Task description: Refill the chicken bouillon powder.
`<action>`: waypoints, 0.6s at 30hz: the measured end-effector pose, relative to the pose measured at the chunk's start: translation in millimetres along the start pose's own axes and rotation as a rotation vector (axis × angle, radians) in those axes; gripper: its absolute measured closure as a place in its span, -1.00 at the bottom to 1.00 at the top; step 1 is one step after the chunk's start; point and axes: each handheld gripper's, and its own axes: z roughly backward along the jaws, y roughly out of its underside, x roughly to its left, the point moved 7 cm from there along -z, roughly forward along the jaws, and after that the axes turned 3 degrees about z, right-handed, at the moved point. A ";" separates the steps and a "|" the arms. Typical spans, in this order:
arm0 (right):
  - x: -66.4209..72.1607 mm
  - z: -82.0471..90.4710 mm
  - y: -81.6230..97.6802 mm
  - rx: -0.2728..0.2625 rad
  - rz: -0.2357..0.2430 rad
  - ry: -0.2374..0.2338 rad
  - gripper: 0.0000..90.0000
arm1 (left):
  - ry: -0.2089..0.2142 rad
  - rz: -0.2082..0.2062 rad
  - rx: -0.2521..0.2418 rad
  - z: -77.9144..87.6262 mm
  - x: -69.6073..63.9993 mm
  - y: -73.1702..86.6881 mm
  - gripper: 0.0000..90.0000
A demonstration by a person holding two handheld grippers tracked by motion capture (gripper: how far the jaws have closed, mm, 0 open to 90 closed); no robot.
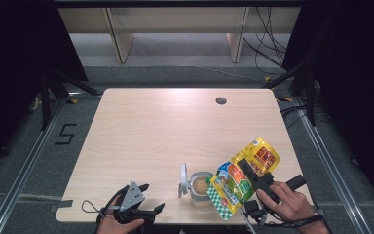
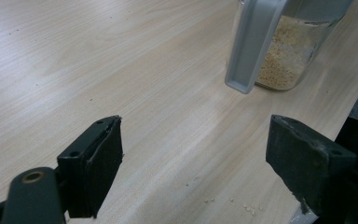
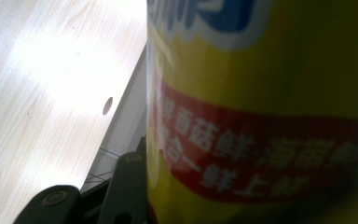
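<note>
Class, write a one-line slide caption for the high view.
Right tool tilts a yellow pouch over an open glass jar of grains while the left tool rests open on the wooden table.

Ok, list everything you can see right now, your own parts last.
Table: one, light wood, centre.
Grommet hole: one, grey, far right of the table.
Jar: one, clear glass with tan grains, lid flipped open to its left, near table edge.
Pouch: one, yellow with green, orange and red print, tilted beside the jar's right, held.
Spilled grains: few, tan, on the table near the left gripper.
Left gripper: black, open, near left edge.
Right gripper: black, fingers shut on the pouch.
</note>
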 end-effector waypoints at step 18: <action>0.4 -0.3 2.8 -0.006 -0.053 0.001 0.46 | -0.004 -0.010 0.005 1.1 0.9 0.1 -0.60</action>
